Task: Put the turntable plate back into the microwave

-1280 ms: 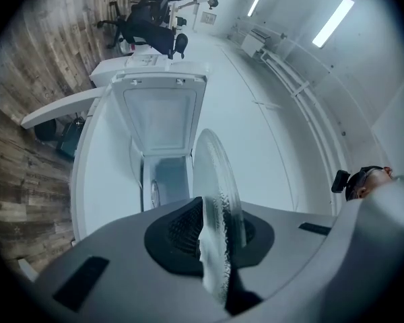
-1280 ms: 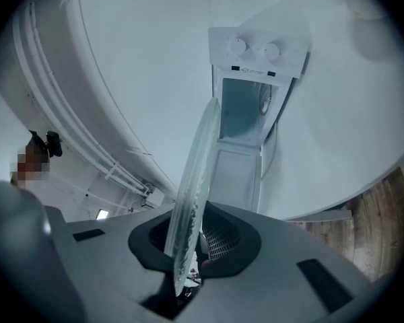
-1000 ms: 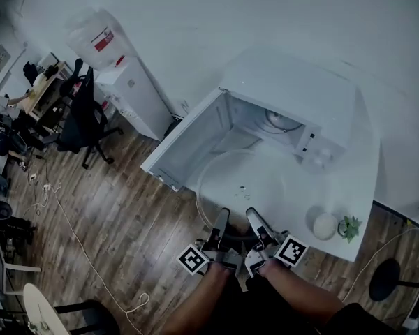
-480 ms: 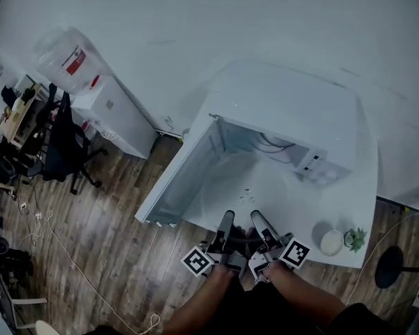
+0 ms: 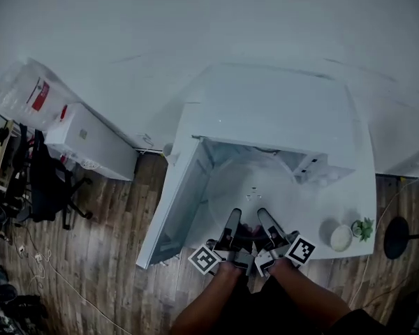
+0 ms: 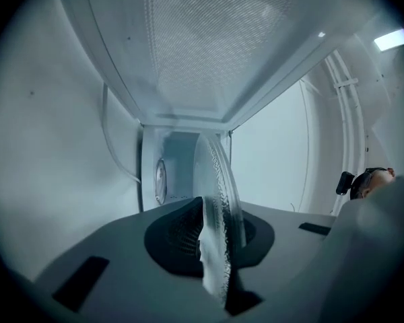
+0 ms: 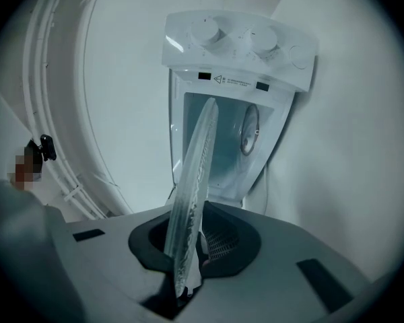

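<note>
The white microwave [image 5: 276, 117] stands on a white table, its door [image 5: 181, 197] swung open to the left. The clear glass turntable plate [image 5: 255, 195] lies level at the mouth of the cavity. My left gripper [image 5: 232, 230] and right gripper [image 5: 269, 230] hold its near rim side by side. In the left gripper view the plate [image 6: 220, 200] runs edge-on between the jaws of the left gripper [image 6: 214, 264], which is shut on it. In the right gripper view the right gripper [image 7: 187, 264] is shut on the plate [image 7: 195, 180], with the knob panel [image 7: 239, 46] ahead.
A small white bowl [image 5: 341, 237] and a little green plant [image 5: 365, 227] sit on the table [image 5: 359, 187] right of the grippers. A water dispenser [image 5: 91, 142] with its bottle [image 5: 24, 93] and an office chair [image 5: 45, 187] stand on the wooden floor at left.
Both grippers have carried the plate forward from the table's front edge to the microwave's opening. The head view has swung so the microwave now sits centred.
</note>
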